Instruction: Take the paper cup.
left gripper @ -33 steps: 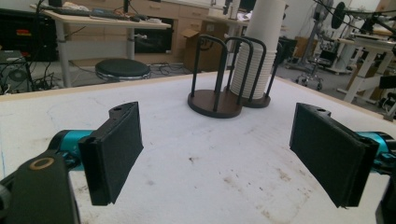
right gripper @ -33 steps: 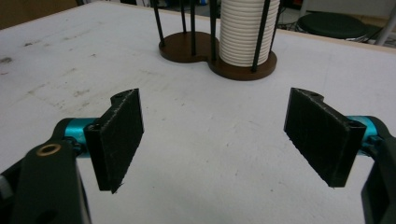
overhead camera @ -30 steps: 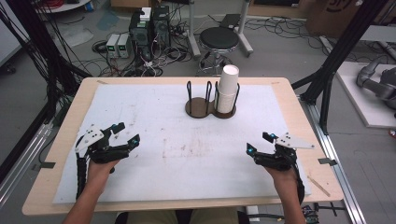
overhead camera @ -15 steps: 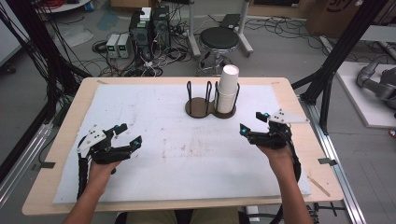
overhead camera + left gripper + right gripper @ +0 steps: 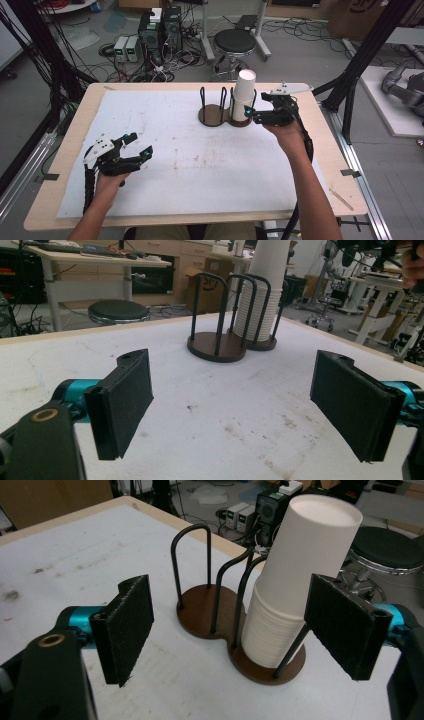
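A stack of white paper cups (image 5: 244, 97) stands upside down in the right slot of a brown two-slot holder (image 5: 212, 116) with black wire loops, at the back middle of the table. My right gripper (image 5: 256, 104) hovers open just right of the stack, jaws pointing at it. In the right gripper view the cups (image 5: 300, 575) stand a little beyond the pads (image 5: 125, 630), nearer the right pad, untouched. My left gripper (image 5: 141, 144) rests open over the front left of the mat. Seen along its wide-apart jaws, the holder (image 5: 217, 347) is far off.
A stained white mat (image 5: 175, 165) covers most of the wooden table. The holder's left slot (image 5: 197, 612) has no cups in it. Beyond the far edge stand a black stool (image 5: 235, 40) and computer boxes (image 5: 160, 25) on the floor. Black frame posts flank both sides.
My right gripper has risen and travelled from the front right of the table up to the cup stack. The left gripper has stayed where it was.
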Demonstrator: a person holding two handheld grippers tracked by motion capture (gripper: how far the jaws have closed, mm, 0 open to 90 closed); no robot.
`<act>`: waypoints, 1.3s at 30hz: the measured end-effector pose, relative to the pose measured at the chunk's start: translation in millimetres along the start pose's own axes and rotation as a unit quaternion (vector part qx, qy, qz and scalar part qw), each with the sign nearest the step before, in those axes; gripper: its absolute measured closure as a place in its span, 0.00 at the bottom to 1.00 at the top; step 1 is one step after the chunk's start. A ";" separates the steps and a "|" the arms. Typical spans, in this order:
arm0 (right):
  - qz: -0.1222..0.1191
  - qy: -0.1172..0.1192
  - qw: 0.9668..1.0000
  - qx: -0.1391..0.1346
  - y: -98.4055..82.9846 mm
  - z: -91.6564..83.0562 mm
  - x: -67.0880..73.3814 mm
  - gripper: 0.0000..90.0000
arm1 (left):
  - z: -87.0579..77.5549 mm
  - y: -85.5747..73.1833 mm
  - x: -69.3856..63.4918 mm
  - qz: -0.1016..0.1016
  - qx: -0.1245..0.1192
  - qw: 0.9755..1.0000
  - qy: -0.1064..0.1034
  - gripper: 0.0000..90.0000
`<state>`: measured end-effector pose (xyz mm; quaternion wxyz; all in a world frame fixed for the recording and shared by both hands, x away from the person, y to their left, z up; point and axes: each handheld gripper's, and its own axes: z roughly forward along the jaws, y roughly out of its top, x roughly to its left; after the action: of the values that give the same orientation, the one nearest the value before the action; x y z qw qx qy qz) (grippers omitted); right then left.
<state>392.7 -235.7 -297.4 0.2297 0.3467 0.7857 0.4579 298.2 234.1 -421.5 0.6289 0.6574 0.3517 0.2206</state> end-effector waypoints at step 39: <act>0.055 -0.082 0.992 0.082 52.3 94.3 -49.3 0.31 | 2.3 -1.2 7.9 -0.014 -0.004 1.000 -0.005 0.19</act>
<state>506.5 -202.2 -294.1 0.2390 0.4438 0.7785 0.3740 304.9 238.3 -424.1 0.6361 0.6511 0.3570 0.2100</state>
